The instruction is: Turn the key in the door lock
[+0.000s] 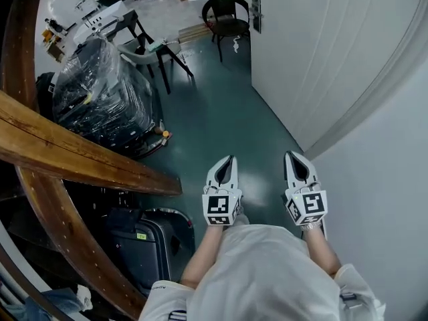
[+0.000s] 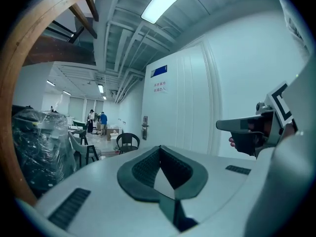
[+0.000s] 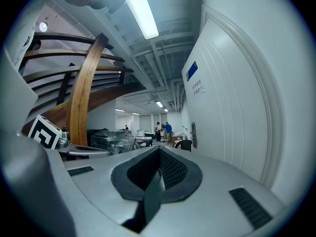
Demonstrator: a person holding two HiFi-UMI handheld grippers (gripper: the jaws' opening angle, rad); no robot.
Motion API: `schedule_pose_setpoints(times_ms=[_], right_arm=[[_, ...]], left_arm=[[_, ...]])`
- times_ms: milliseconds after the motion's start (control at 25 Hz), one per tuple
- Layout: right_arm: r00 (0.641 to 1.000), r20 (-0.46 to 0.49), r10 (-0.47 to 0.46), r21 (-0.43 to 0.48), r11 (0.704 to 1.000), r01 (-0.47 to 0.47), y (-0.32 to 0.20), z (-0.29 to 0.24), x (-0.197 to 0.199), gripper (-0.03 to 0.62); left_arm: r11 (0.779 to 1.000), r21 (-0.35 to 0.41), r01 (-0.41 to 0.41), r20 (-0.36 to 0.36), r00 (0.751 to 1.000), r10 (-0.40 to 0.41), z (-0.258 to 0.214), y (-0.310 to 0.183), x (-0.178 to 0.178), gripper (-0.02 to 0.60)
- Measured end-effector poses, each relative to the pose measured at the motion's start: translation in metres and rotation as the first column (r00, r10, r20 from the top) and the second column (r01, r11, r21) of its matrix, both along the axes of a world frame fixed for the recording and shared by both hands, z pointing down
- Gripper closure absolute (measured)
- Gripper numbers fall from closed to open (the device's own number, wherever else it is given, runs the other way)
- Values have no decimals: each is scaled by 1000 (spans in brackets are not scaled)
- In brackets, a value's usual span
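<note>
A wooden beam (image 1: 80,154) and a plastic-wrapped stack (image 1: 100,92) line the left of the corridor, with a dark chair (image 1: 226,15) standing at its far end, near the door's edge. The left gripper (image 1: 230,162) is held out at waist height with its jaws pressed together and nothing between them. The right gripper (image 1: 292,158) sits level beside it, apart from it, and its jaws also meet at the tips and hold nothing.

The lock plate (image 1: 255,10), a narrow upright strip with a handle, is fixed on the white door (image 1: 314,59) along the right-hand wall. It is well ahead of both grippers, just beyond the chair. From either gripper view it lies ahead and a little to the right of the line the jaws point along. No key can be made out at this range.

The right gripper is on the door's side of the corridor and is judged the nearer tool for the lock. Both still have most of the corridor to cross, so the task has not started. The approach will need a turn to the right to face the plate squarely.
</note>
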State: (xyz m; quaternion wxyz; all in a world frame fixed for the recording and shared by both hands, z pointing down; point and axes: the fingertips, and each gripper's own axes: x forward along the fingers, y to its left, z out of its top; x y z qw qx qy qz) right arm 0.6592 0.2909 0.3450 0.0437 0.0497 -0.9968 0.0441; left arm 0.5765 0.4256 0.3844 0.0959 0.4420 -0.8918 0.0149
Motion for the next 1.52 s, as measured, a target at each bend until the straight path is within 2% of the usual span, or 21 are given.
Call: schedule_pose_setpoints(times_ms=[240, 400, 680, 1040, 1280, 1520], right_arm=[[999, 4, 34, -6, 999, -34, 1, -3, -56, 602], [999, 4, 41, -11, 999, -41, 9, 3, -85, 602], [999, -13, 31, -20, 999, -31, 11, 9, -120, 602], [999, -31, 12, -38, 999, -13, -23, 20, -171, 602], [1000, -31, -4, -55, 998, 2, -64, 25, -218, 602], [999, -30, -28, -60, 998, 27, -105, 19, -264, 602]], left_arm=[[999, 26, -31, 13, 999, 30, -6, 5, -57, 574], [1000, 15, -23, 22, 1000, 23, -6, 17, -89, 574], [1000, 0, -9, 10, 1000, 9, 4, 23, -126, 574], [1000, -24, 5, -4, 1000, -5, 12, -4, -169, 574], [999, -46, 16, -14, 1000, -17, 16, -44, -214, 574], [999, -38, 28, 9, 1000, -28, -1, -86, -252, 574]])
